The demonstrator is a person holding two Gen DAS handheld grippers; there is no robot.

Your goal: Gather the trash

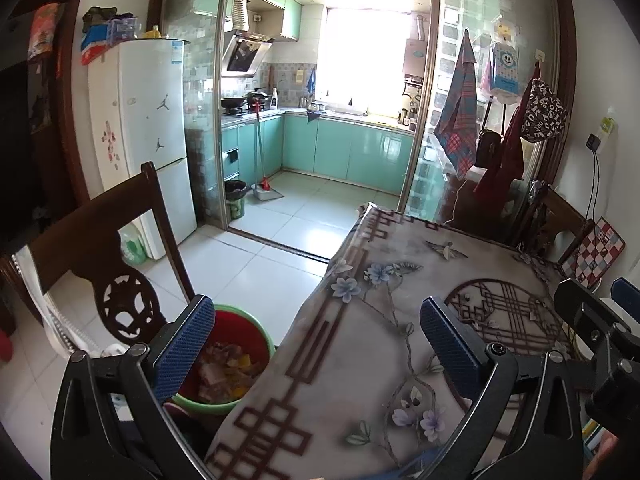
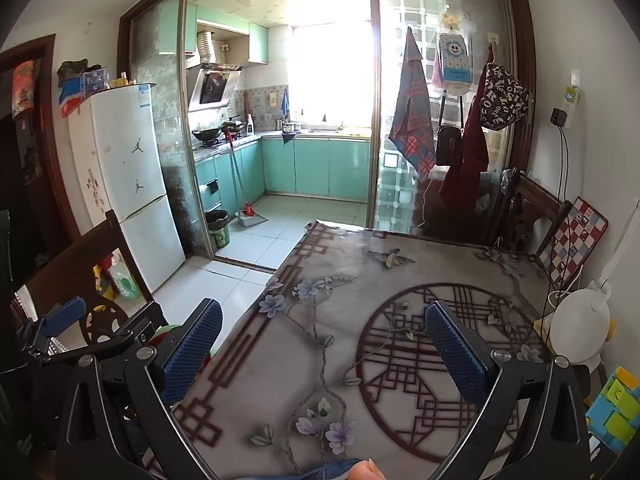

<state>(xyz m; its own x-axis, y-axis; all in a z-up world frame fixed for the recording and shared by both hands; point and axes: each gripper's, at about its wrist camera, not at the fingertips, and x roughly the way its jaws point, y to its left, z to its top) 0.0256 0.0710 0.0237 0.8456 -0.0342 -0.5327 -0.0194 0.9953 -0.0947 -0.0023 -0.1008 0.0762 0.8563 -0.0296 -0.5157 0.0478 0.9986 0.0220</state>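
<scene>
Both tools are hanging over the near edge of the bench (image 2: pixel 344 364), side by side, and both are spread wide with nothing between the blue pads. The left tool (image 1: pixel 316 340) straddles the bench's left edge, so one finger is out over the floor and the other over the floral cloth. The right tool (image 2: pixel 324 344) sits further in, over the round lattice print. My guess is they're held up and open like this because there's nothing left on the cloth to grab; the bench top looks bare of scraps in both views.

The trash itself is down in the red bucket with the green rim (image 1: pixel 236 364), standing on the floor right beside the bench's left edge, just under the left tool. It's partly full: pinkish and yellow scraps (peels or food bits, can't tell which). Parking it tight against the bench makes sense, since stuff can be dropped straight in.

Next to it is a dark wooden chair (image 1: pixel 116 248). On the bench's right side stand a white round lamp-like gadget (image 2: pixel 580 320) and a checkered board (image 2: pixel 572 236) leaning on the wall.

Farther off, in the kitchen doorway, there's a second bin with a black liner (image 1: pixel 235 198), contents too small to read, and a dustpan with broom (image 1: pixel 262 188) beyond it.
</scene>
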